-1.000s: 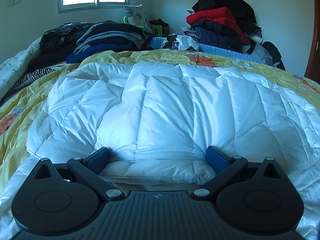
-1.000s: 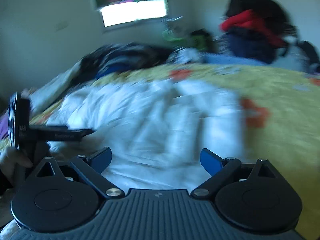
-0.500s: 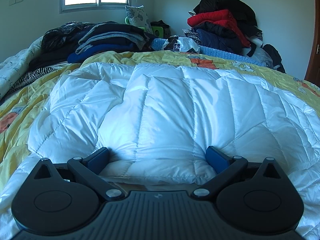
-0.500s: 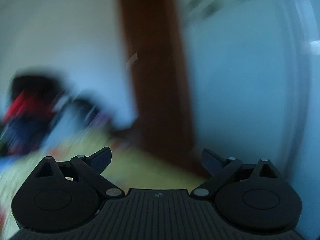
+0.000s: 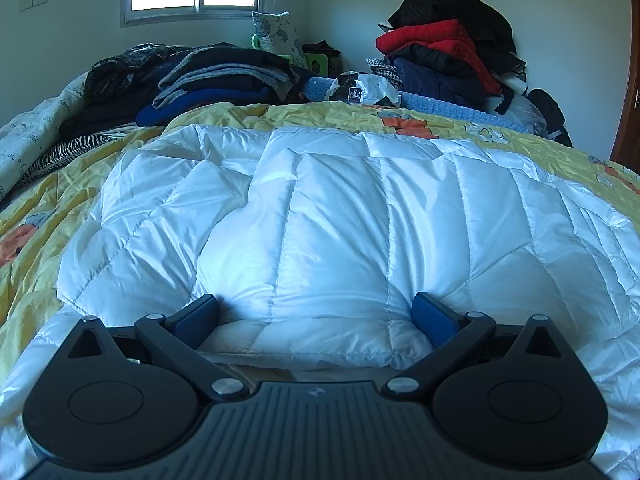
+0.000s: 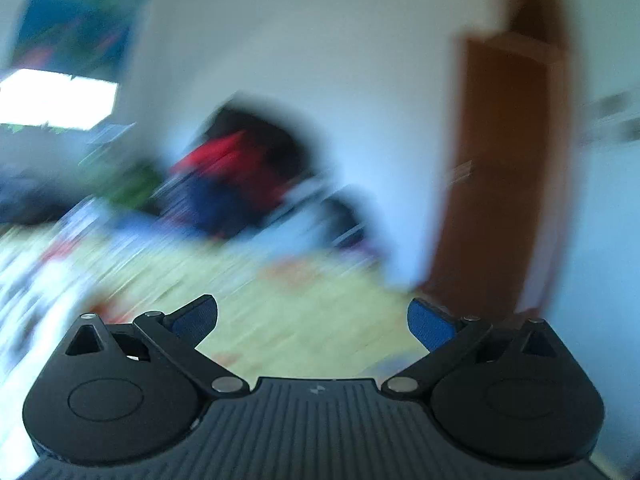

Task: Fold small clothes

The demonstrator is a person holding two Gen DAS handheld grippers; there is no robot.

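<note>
A white quilted puffer garment (image 5: 344, 216) lies spread on the yellow bedspread (image 5: 32, 240), filling the middle of the left wrist view. My left gripper (image 5: 316, 316) is open, low at the garment's near edge, its blue pads on either side of a puffy fold without closing on it. My right gripper (image 6: 312, 316) is open and empty, held in the air over the yellow bedspread (image 6: 280, 312); its view is heavily blurred by motion.
Folded dark clothes (image 5: 216, 76) are piled at the back left. A heap of red, navy and black jackets (image 5: 444, 48) stands at the back right, also blurred in the right wrist view (image 6: 236, 168). A brown door (image 6: 508, 168) is at the right.
The left gripper has stayed almost still at the garment's edge. The right gripper swung away to the right toward the door and wall, and now swings back toward the bed.
</note>
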